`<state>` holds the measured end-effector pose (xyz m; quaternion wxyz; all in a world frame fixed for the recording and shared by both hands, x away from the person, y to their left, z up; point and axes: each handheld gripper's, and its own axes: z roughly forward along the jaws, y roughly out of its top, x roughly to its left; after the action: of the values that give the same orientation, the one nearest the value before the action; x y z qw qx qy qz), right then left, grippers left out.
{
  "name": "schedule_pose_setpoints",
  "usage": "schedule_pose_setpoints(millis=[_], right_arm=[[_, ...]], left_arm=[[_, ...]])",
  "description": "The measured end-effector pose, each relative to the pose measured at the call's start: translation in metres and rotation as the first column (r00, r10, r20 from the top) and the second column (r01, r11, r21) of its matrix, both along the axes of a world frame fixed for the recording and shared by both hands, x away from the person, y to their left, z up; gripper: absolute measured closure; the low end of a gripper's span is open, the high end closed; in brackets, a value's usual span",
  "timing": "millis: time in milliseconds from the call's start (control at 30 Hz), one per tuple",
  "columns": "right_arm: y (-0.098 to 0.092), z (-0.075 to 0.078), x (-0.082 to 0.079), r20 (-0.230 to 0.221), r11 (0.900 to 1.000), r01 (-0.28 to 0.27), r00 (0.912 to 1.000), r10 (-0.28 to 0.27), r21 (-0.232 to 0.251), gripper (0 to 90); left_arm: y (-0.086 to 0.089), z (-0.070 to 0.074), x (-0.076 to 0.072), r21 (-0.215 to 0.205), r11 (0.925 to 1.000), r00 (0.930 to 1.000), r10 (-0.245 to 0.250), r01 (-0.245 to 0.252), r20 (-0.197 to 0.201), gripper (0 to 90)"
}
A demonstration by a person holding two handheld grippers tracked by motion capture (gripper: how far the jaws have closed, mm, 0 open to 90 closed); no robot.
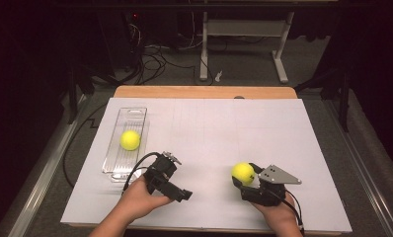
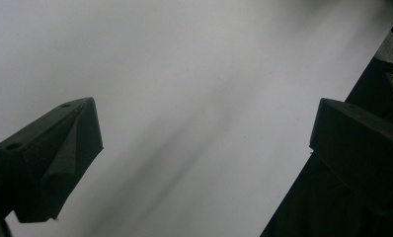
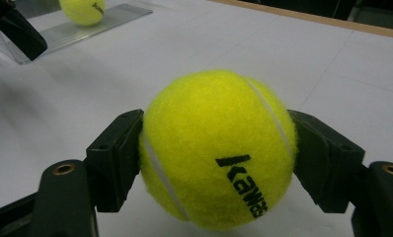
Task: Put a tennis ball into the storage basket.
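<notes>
Work in hand is judged to be loading tennis balls into the clear tray (image 1: 110, 155), taken here as the landmark. One ball (image 1: 130, 140) is already seated in the tray, roughly mid-length, and is also seen far off in the right gripper view (image 3: 82, 10) resting on the tray's ribbed floor (image 3: 81, 28). A second ball (image 1: 243, 171) is held well to the right of the tray, toward the near edge of the white surface (image 1: 209, 123). The right gripper (image 1: 245, 178) is clamped on that ball: in the right gripper view (image 3: 216, 153) both black jaws are pressed against opposite sides of the ball (image 3: 216, 148), with the printed logo facing the camera. Whether the ball is lifted or touching the surface cannot be told; its underside is seen very close to the sheet. The left gripper (image 1: 177, 190) is parked just right of the tray's near end, and nothing is held by it: in the left gripper view (image 2: 199, 148) the jaws are spread wide with bare white sheet between them. Status as judged: one ball placed, second ball grasped but not yet carried over. What is left: the held ball is to be moved left to the tray, lowered into the free stretch beside the first ball, and released. Free tray length looks sufficient at either end.
</notes>
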<state>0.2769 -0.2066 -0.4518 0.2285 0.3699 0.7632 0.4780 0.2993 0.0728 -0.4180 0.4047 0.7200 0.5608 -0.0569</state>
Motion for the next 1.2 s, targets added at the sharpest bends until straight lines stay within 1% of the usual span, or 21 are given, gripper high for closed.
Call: schedule_pose_setpoints(millis=[67, 133, 167, 233, 333, 433, 467, 500, 667, 800, 900, 1033, 1100, 1200], right_arm=[[0.003, 0.001, -0.001, 0.011, 1.0, -0.007, 0.9999, 0.007, -0.001, 27.5], [0.008, 0.004, -0.002, 0.03, 1.0, -0.019, 0.9994, 0.019, -0.005, 27.5], [0.008, 0.004, -0.002, 0.03, 1.0, -0.019, 0.9994, 0.019, -0.005, 27.5], [0.016, 0.006, -0.003, 0.03, 0.999, -0.038, 0.9988, 0.038, -0.002, 27.5], [0.025, 0.009, -0.001, 0.027, 0.998, -0.059, 0.9978, 0.06, -0.011, 27.5], [0.035, 0.012, 0.001, 0.029, 0.997, -0.079, 0.9964, 0.08, -0.019, 27.5], [0.035, 0.012, 0.001, 0.029, 0.997, -0.079, 0.9964, 0.08, -0.019, 27.5], [0.042, 0.014, 0.004, 0.028, 0.995, -0.093, 0.9952, 0.093, -0.02, 27.5], [0.059, 0.017, 0.008, 0.034, 0.991, -0.129, 0.991, 0.129, -0.022, 27.5], [0.069, 0.016, 0.009, 0.034, 0.988, -0.151, 0.9878, 0.152, -0.016, 27.5], [0.076, 0.013, 0.01, 0.034, 0.986, -0.168, 0.9851, 0.169, -0.021, 27.5], [0.082, 0.01, 0.01, 0.028, 0.983, -0.181, 0.983, 0.182, -0.016, 27.5], [0.086, 0.007, 0.009, 0.029, 0.981, -0.194, 0.9805, 0.194, -0.01, 27.5], [0.09, 0.003, 0.008, 0.026, 0.979, -0.203, 0.9788, 0.203, -0.003, 27.5]], left_arm=[[-0.001, 0.004, 0.001, 0.002, 1.0, 1.0, 0.003, -0.003, -0.003, 0.8], [-0.002, 0.007, 0.001, 0.015, 0.9999, 1.0, -0.002, 0.002, 0.0, 0.8], [-0.002, 0.007, 0.001, 0.015, 0.9999, 1.0, -0.002, 0.002, 0.0, 0.8], [-0.003, 0.013, 0.003, 0.027, 0.9996, 0.9999, -0.008, 0.008, -0.008, 0.8], [-0.004, 0.017, 0.004, 0.051, 0.9986, 0.9999, -0.012, 0.012, -0.006, 0.8], [-0.004, 0.021, 0.006, 0.044, 0.999, 0.9998, -0.011, 0.011, -0.014, 0.8], [-0.004, 0.021, 0.006, 0.044, 0.999, 0.9998, -0.011, 0.011, -0.014, 0.8], [-0.003, 0.022, 0.008, 0.034, 0.9994, 0.9997, -0.006, 0.007, -0.024, 0.8], [-0.001, 0.026, 0.012, 0.029, 0.9996, 0.9994, -0.004, 0.005, -0.034, 0.8], [-0.001, 0.033, 0.015, 0.028, 0.9996, 0.9995, -0.001, 0.002, -0.031, 0.8], [-0.002, 0.037, 0.016, 0.032, 0.9995, 0.9996, 0.0, 0.001, -0.03, 0.8], [-0.004, 0.04, 0.018, 0.032, 0.9995, 0.9993, -0.006, 0.007, -0.038, 0.8], [-0.005, 0.043, 0.02, 0.047, 0.9989, 0.9992, -0.007, 0.009, -0.039, 0.8], [-0.007, 0.046, 0.022, 0.052, 0.9986, 0.9992, -0.007, 0.009, -0.04, 0.8]])
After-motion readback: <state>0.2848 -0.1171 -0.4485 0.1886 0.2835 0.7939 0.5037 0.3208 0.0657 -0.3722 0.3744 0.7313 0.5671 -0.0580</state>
